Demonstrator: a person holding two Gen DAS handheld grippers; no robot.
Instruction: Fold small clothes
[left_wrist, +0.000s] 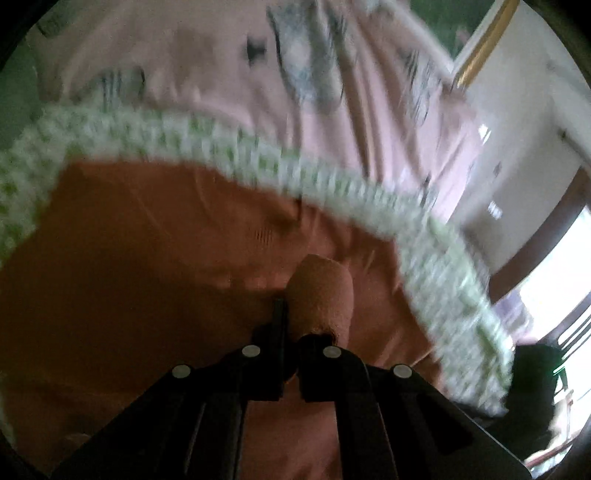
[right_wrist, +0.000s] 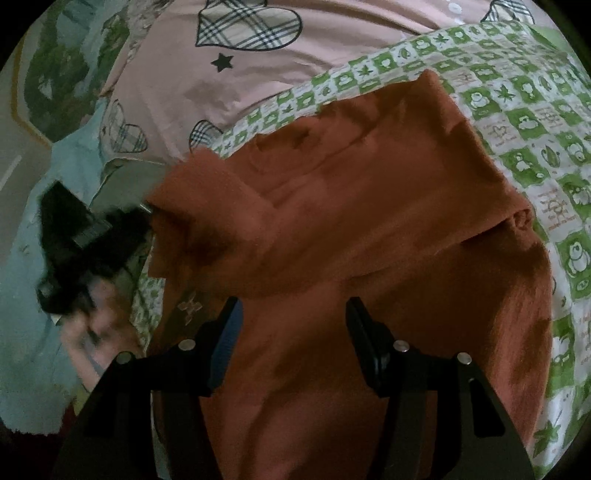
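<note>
Rust-orange knit garment (right_wrist: 369, 221) lies partly folded, one corner lifted

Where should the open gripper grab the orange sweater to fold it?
Probably the sleeve cuff lying on the right side of the rust-orange sweater. The right gripper is open above the body; come from the right, over the green checked cloth, where the sleeve edge lies free.

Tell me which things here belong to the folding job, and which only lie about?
Job: rust-red garment; left gripper, shut on its fold; right gripper, open above it.
Lying about: green checked cloth; pink heart sheet; light blue cloth.
</note>
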